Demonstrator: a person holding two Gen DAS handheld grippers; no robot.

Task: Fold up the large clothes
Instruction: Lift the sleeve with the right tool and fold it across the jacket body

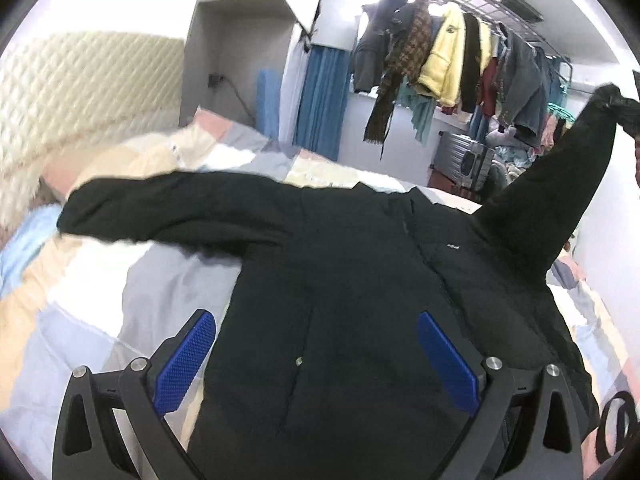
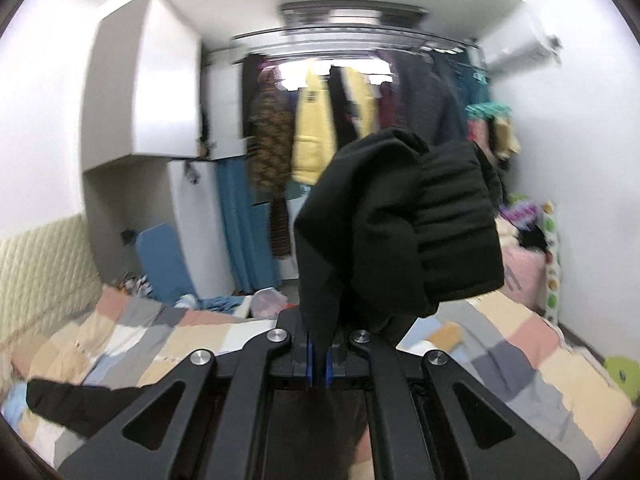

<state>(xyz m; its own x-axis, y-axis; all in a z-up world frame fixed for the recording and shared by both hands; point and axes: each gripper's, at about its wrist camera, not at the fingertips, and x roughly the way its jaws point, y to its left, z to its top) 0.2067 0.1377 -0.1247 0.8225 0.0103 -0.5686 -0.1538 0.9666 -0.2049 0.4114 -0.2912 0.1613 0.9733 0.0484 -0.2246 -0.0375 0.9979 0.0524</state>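
Note:
A large black jacket (image 1: 352,272) lies front up on the bed's patchwork quilt (image 1: 92,280). One sleeve (image 1: 168,208) stretches flat to the left. The other sleeve (image 1: 560,172) rises steeply up to the right edge, pulled taut. My left gripper (image 1: 316,356) hovers over the jacket's lower body, open, its blue pads (image 1: 184,360) wide apart and holding nothing. My right gripper (image 2: 318,364) is shut on that raised sleeve's cuff (image 2: 400,220), whose ribbed black end bunches up above the jaws. The flat sleeve (image 2: 76,404) shows at the lower left of the right wrist view.
A quilted cream headboard (image 1: 80,92) stands at the left. A rail of hanging clothes (image 1: 452,56) with a yellow jacket fills the far end, above a grey suitcase (image 1: 464,160). Blue curtain (image 2: 244,224) and white cabinets (image 2: 148,96) stand behind the bed; soft piles lie at the right wall.

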